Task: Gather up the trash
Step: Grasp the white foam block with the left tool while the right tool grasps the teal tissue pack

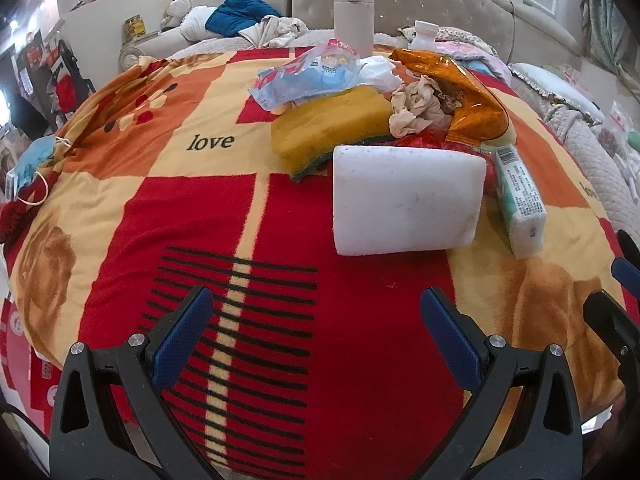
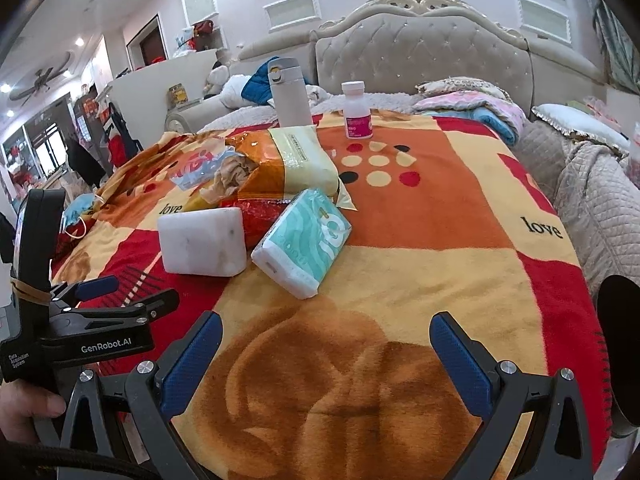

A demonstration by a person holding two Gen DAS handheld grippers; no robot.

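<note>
Two hand-held grippers hover low over a fleecy red, orange and cream blanket spread on a bed; the left hand-held gripper and the right hand-held gripper both have their blue-padded jaws spread wide, holding nothing. The trash sits in one loose heap, and a white rectangular foam block marks its near edge. Just behind the block lies a yellow sponge with a green scouring layer, soft and slightly curled. Beyond the sponge are a crinkled clear-and-blue plastic wrapper, a wad of crumpled beige paper and a glossy orange plastic packet. Touching the block's right side is a teal-and-white soft tissue pack. Well behind the heap stand a tall beige flask and a small white bottle with a pink label, probably not trash. Far left of the block, a blue face mask lies at the blanket's edge.

The task looks barely begun. A sensible first grasp is likely the foam block, nearest and firm-sided: close across its narrow faces with light pressure, since foam yields. Wrappers would need pinching at a fold, as slick film may slip
</note>
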